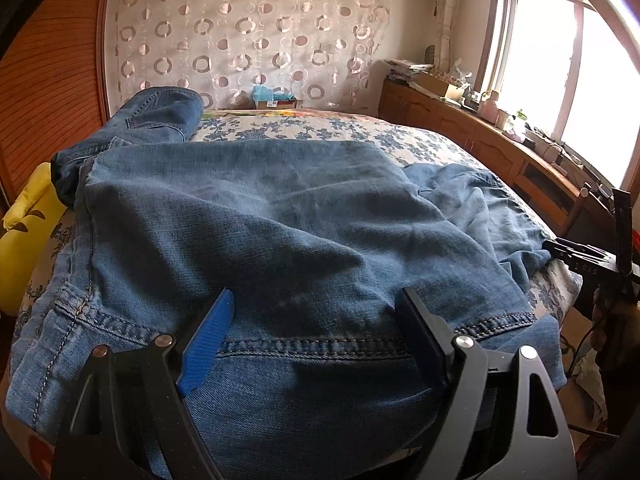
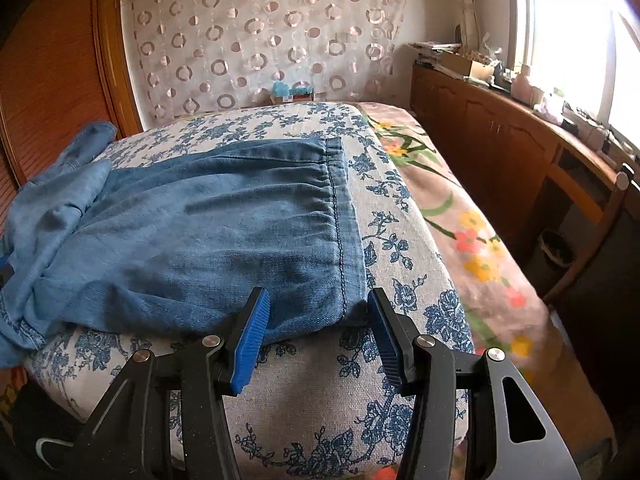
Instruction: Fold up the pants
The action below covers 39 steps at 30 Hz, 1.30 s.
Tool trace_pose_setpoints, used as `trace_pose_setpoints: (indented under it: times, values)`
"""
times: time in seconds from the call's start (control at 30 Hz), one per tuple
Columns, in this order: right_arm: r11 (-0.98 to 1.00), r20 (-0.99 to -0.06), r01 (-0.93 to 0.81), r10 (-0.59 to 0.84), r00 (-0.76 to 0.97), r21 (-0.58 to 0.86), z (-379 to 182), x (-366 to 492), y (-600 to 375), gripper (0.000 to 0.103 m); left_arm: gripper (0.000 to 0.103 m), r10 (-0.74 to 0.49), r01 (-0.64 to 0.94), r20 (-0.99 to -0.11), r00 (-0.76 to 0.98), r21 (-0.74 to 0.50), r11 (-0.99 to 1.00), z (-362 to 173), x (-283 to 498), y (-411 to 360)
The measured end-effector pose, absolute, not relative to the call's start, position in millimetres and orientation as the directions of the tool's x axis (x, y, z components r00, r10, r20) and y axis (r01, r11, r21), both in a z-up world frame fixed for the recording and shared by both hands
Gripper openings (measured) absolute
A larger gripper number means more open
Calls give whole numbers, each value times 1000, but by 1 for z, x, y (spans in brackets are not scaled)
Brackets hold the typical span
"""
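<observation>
The pants [image 1: 280, 216], light blue denim, lie spread across the bed [image 2: 404, 208] on its blue-flowered cover, one hemmed leg end [image 2: 340, 216] reaching toward the bed's right side and the wider stitched part bunched near the front edge. The left gripper [image 1: 316, 312] hovers over that stitched band with its jaws spread wide, the cloth under them but not pinched. The right gripper [image 2: 316, 320] stands half open with the near corner of the hem between its blue pads [image 2: 252, 336], which do not seem to press on it. To do this step well, I judge each gripper should close on both layers right at a seam, where the denim is stiffest, then lift evenly so the fold line stays straight. The front edge of the bed is close under both grippers, and a second pair of jeans [image 1: 160, 112] sits at the far left; the middle and far side of the bed offer open room to lay the fold.
</observation>
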State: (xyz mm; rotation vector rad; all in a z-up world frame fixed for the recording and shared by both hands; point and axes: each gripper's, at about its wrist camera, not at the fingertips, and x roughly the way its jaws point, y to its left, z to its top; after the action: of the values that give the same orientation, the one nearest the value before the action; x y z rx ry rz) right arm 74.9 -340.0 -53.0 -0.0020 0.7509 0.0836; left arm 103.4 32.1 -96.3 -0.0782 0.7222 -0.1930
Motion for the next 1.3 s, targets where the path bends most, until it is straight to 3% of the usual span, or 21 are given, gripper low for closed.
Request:
trace_pose_setpoints:
  times: [0.17,0.23,0.3,0.47,0.97,1.23,1.27,1.3]
  values:
    - [996,-686,-82,85,722,38,-53,76,-345,53,83,-202,149,-649,733,-137,979,-96,103,32]
    - [995,-684,-89,92,724,40,-53,77,-345,41,83,-203,149,-649,733,-138,979,-96,103,32]
    - [991,-684,-115,133,717,72,-53,78,-344,21,83,-202,149,-650,732,-136,979,-96,103,31]
    - [975,-651,-180,223,726,133,-37,77,-342,8,83,-205,147,-665,718,-143,979,-93,103,34]
    - [841,-407,-537,513,756,63,89,57,-233,7,83,-218,161,-574,789,-148,976,-38,67,53]
    - [712,-425,-699,651,629,57,100,53,-154,8,83,-216,150,-561,799,-162,975,-30,57,69]
    - [706,-439,-707,651,619,49,97,53,-147,11,83,-213,146,-562,799,-163,976,-30,57,70]
    - [708,-452,-705,641,620,37,94,53,-143,22,83,-211,142,-563,799,-163,976,-31,58,72]
